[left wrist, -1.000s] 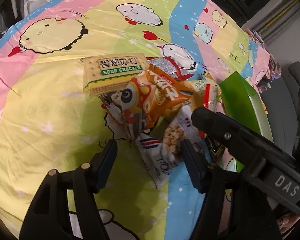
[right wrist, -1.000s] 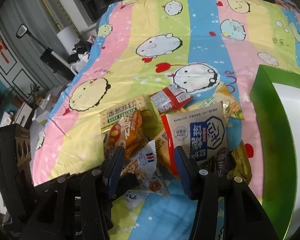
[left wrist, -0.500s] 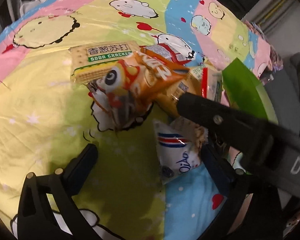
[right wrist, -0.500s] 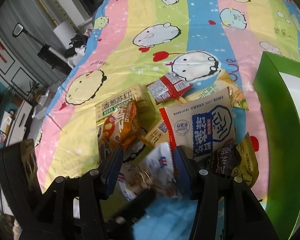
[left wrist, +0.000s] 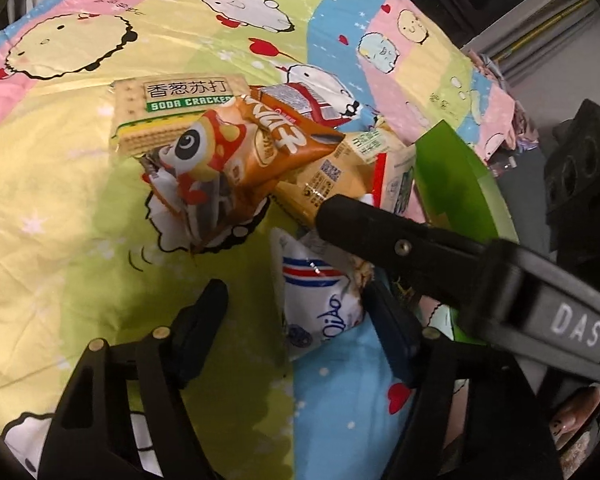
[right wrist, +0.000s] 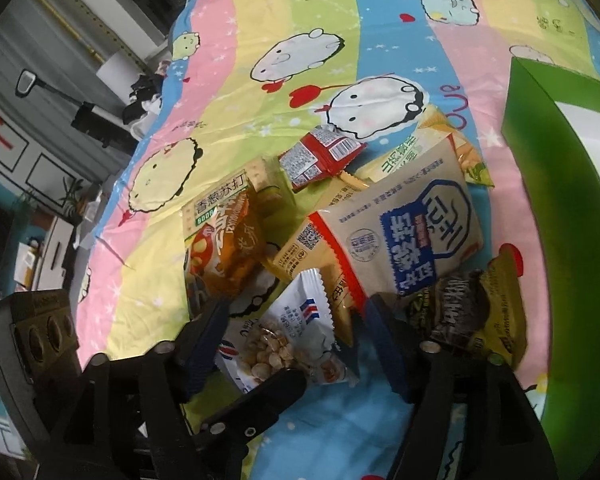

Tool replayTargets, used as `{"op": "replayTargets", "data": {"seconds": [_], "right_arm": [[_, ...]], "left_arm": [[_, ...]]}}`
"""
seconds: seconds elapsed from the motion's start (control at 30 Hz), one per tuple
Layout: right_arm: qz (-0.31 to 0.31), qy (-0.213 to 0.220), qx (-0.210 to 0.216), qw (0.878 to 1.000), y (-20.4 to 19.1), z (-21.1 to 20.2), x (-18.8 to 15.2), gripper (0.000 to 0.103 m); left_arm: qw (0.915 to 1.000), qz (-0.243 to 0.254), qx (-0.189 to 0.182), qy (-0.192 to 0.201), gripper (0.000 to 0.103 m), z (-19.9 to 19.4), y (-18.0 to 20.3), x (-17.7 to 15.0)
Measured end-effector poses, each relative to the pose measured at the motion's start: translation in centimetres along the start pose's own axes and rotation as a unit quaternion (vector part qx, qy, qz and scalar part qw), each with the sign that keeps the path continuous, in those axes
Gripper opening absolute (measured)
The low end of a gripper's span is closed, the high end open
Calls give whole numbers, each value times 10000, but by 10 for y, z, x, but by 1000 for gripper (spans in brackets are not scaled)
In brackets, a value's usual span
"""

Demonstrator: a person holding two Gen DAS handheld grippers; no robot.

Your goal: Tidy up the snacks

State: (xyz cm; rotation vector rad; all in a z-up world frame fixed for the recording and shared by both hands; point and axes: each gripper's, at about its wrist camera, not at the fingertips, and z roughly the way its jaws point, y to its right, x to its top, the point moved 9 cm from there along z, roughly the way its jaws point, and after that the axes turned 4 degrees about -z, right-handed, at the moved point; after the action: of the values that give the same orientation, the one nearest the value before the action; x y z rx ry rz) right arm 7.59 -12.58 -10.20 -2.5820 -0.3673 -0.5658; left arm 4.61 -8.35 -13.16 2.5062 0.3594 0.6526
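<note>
Now we could pinch the wrong bag or bump our two tools.

Our left gripper point(left wrist: 296, 312) and right gripper point(right wrist: 294, 330) both have fingers spread apart around the white nut bag point(right wrist: 296, 332), holding nothing. It lies near us on the blanket point(left wrist: 60, 200), touching the pile; the green box point(right wrist: 548, 216) sits right. Crossing tools may knock together.

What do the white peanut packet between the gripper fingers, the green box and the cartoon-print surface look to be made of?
White peanut packet: glossy plastic film, judging by its crinkles, serrated edge and a clear window that shows the nuts.
Green box: probably coated cardboard; flat stiff walls, sharp folded corner, white inside.
Cartoon-print surface: woven fabric, matte, with soft wrinkles; it looks like a bedsheet.
</note>
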Motion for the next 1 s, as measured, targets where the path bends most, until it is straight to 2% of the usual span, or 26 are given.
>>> {"op": "replayTargets", "data": {"seconds": [0.3,0.33,0.57,0.7,0.8,1.0], "right_arm": [[-168,-44,-60,9998,0,8,-2,80],[-188,-43,-70,9998,0,9,-2,80],[-65,-34,193,9998,1,3,-2,80],[-109,-84,134,9998,2,3,-6,80],[-111,-111,157,9998,1,3,-7,80],[55,-135,454,9989,-3,0,-8,80]], "left_arm": [[9969,-327,-652,-295,44,2,7,-8],[9968,-327,-658,-307,44,2,8,-8],[9977,-171,-558,-340,44,1,10,-7],[9992,159,-163,-320,44,-3,13,-9],[9989,304,-34,-344,45,-4,12,-10],[9985,36,-121,-526,44,-9,5,-8]]}}
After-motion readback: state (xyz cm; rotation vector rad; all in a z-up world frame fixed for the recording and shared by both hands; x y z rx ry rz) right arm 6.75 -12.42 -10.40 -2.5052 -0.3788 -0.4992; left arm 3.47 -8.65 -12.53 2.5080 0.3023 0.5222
